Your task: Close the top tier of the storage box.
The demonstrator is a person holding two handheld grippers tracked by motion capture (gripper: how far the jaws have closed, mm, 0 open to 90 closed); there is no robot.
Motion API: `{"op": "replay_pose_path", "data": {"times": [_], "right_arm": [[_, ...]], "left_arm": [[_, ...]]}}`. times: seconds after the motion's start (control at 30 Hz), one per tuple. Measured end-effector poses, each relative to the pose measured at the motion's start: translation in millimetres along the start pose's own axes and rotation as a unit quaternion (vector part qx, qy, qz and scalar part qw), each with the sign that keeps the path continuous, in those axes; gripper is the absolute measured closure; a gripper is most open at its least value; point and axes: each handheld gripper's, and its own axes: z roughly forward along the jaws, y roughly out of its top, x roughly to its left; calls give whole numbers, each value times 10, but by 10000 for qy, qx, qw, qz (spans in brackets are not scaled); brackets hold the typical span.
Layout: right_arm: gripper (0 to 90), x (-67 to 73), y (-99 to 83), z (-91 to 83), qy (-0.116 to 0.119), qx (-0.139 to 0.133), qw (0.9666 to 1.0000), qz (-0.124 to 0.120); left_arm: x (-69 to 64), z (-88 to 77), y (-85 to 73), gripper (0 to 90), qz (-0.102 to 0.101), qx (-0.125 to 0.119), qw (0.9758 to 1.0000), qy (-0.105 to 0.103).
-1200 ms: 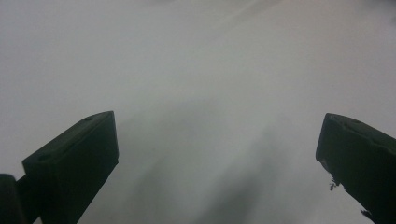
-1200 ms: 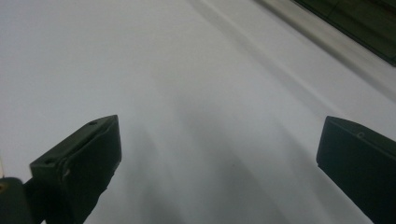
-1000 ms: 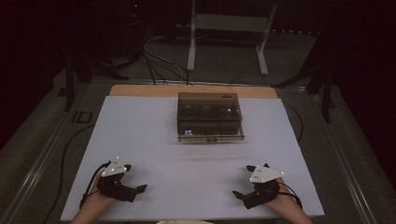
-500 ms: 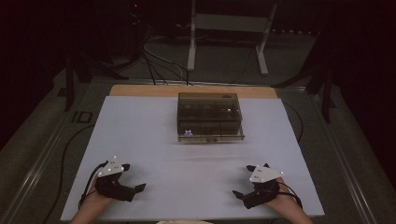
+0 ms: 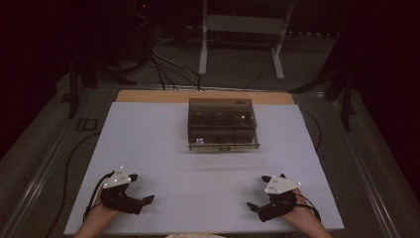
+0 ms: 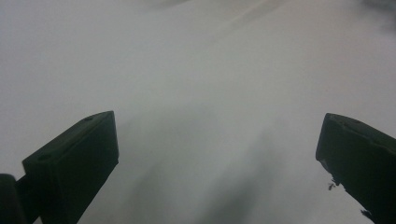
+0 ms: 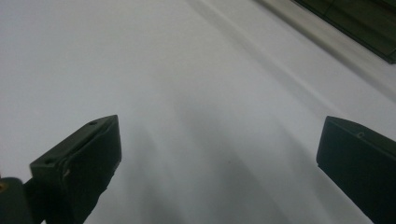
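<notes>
- The left gripper (image 5: 141, 193) sits low over the near left part of the counter (image 5: 163, 148), held in a hand (image 5: 96, 218) that comes in from the bottom edge; its jaws stand wide apart with nothing between them.
- In the left gripper view the two jaws are blocky, matt black, with blunt squared tips, and bare pale surface lies between them.
- The right gripper (image 5: 257, 193) rests at the near right, also spread wide and empty, a grey three-cornered plate on top and a dark cable trailing behind.
- A box (image 5: 222, 124) of smoky, see-through plastic stands at the middle of the counter's far half, well apart from both grippers; it is rectangular and low, with inner dividers and dim contents I cannot make out.
- A small pale mark (image 5: 200, 142) shows at the box's near left corner.
- In the right gripper view a dark edge of the box (image 7: 355, 28) crosses the upper right corner.
- The counter is a smooth, matt, pale grey sheet, with a strip of wood (image 5: 148, 96) along its far edge.
- The room beyond is dark: cables on the floor, a light metal stand (image 5: 242, 29) behind.
</notes>
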Motion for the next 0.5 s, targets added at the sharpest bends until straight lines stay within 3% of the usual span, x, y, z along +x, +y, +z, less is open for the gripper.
{"op": "replay_pose_path", "data": {"times": [0.5], "right_arm": [[7, 8, 1, -7, 14, 21, 10000, 55]], "left_arm": [[-11, 15, 15, 1, 19, -28, 10000, -9]]}}
